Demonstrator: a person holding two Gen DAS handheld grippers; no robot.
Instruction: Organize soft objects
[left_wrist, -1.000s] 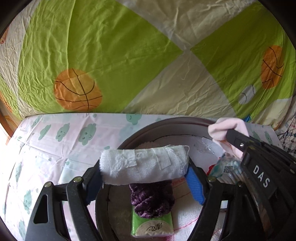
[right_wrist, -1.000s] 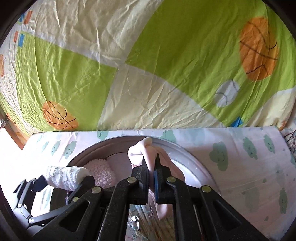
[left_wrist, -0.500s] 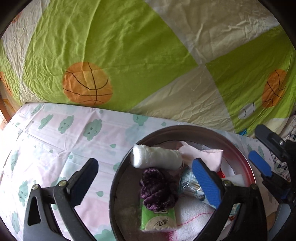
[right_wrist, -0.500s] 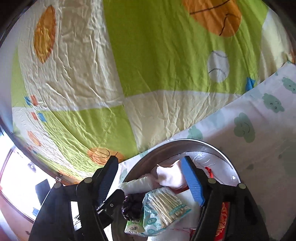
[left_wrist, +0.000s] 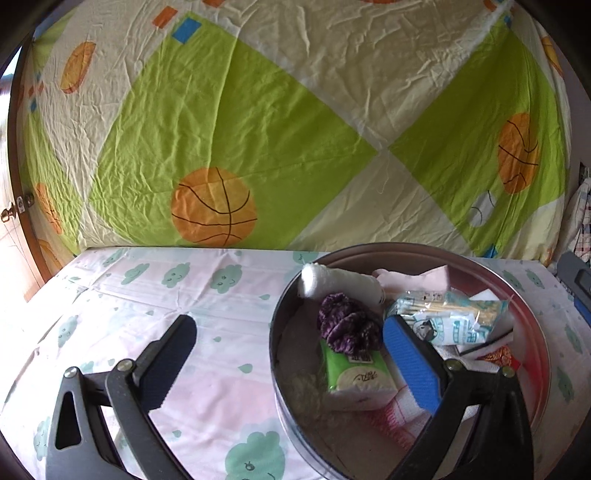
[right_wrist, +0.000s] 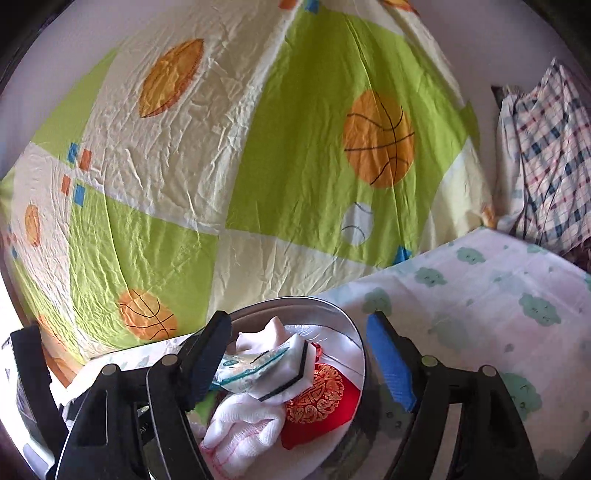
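A round metal tin (left_wrist: 275, 343) stands on the cloud-print sheet. In it lie a white rolled cloth (left_wrist: 340, 282), a purple yarn bundle (left_wrist: 347, 325), a green tissue pack (left_wrist: 356, 376), a pink cloth (left_wrist: 413, 275) and a swab packet (left_wrist: 450, 317). My left gripper (left_wrist: 290, 332) is open wide and holds nothing; it straddles the tin's left rim. My right gripper (right_wrist: 297, 321) has its jaws opening, with no thing pressed between them. It hovers at the tin's (right_wrist: 332, 306) right side, above the pink cloth (right_wrist: 266, 332), a red embroidered pouch (right_wrist: 321, 402) and a white stitched cloth (right_wrist: 243, 428).
A green and cream quilt (left_wrist: 240, 129) with basketball prints rises behind the sheet (left_wrist: 166, 288). A plaid cloth (right_wrist: 546, 155) hangs at the far right. A wooden frame (left_wrist: 22, 221) edges the left side. A black-edged white sponge (right_wrist: 291, 373) also sits in the tin.
The left gripper let go of the white roll, which now lies in the tin. The right gripper opened and dropped the pink cloth there. Both grippers drew back and swung apart.
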